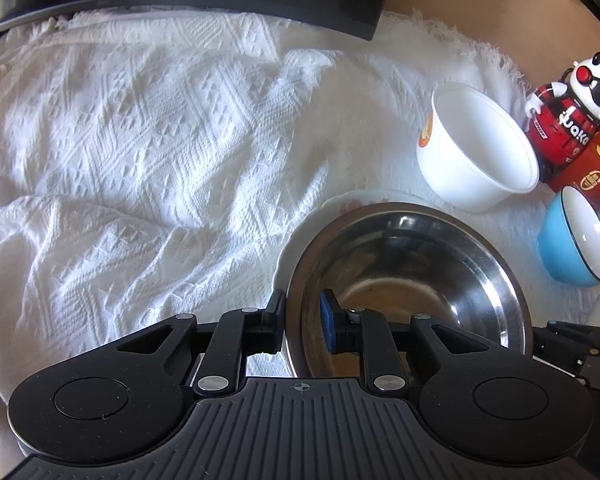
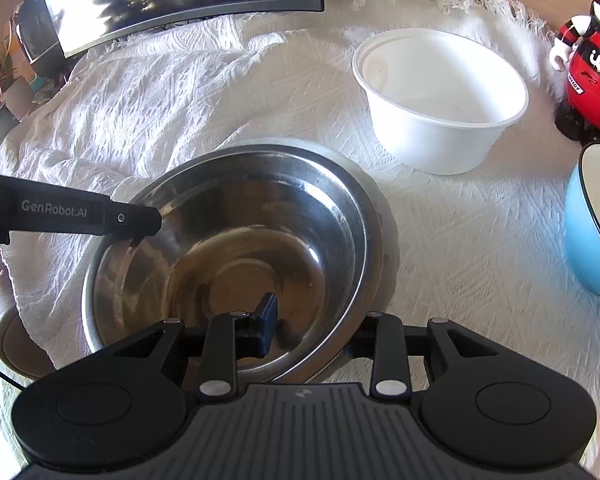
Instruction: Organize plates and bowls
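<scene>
A: On the white woven cloth (image 1: 140, 140), left wrist view: left gripper (image 1: 302, 320) clamps the steel bowl (image 1: 420, 264) by its near rim, one pad outside, blue pad inside. Bowl sits on a white plate (image 1: 300, 240). White plastic bowl (image 1: 472, 148) and blue bowl (image 1: 572, 240) stand apart.

B: Right wrist view: right gripper (image 2: 316, 332) straddles the steel bowl's (image 2: 240, 248) opposite rim, apparently pinching it. Two grips likely steady a wide, slippery bowl.

Shiny steel bowl (image 2: 236, 248), matt white plastic tub (image 2: 440, 100), glossy blue bowl (image 1: 576, 236), rough woven cloth (image 1: 140, 140)
</scene>
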A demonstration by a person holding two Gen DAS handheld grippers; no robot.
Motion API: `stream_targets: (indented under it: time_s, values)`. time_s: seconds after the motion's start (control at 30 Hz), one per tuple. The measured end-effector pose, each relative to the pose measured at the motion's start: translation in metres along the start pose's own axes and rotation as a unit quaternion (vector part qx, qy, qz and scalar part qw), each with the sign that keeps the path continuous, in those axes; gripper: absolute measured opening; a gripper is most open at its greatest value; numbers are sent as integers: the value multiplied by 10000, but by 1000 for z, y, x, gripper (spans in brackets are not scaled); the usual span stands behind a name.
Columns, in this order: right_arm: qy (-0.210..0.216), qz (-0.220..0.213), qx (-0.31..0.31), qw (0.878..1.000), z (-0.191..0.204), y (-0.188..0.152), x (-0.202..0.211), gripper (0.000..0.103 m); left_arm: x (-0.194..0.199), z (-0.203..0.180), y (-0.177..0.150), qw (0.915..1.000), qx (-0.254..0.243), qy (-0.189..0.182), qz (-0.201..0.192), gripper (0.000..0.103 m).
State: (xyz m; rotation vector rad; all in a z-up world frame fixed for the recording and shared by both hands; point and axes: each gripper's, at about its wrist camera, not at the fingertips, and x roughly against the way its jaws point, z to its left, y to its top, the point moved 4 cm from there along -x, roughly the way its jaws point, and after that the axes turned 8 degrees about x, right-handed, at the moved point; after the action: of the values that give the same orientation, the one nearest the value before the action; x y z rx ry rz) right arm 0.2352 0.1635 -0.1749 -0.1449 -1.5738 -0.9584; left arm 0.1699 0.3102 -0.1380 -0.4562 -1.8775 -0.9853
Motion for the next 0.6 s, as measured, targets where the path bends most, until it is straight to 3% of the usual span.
stream_targets:
  time_s: [0.2,0.27,0.33,0.5,0.6]
  values:
    - [36,-83,-33,10000,-4,-2,6,32,10,1,4,9995,-219,122,-193,22]
    - [10,-161,-93,9998,-8,-1,11,35,11,2,5,9986,-371,293,-258,33]
    - [-31,-250,-142,9996,-11,0,16,38,12,3,4,9983,-400,324,-279,34]
    - [-188,-479,-212,9984,-19,3,28,40,3,10,1,9996,-154,232,-83,36]
    - [-302,-505,-290,9978,-25,3,28,47,-5,17,0,9999,101,107,2,40]
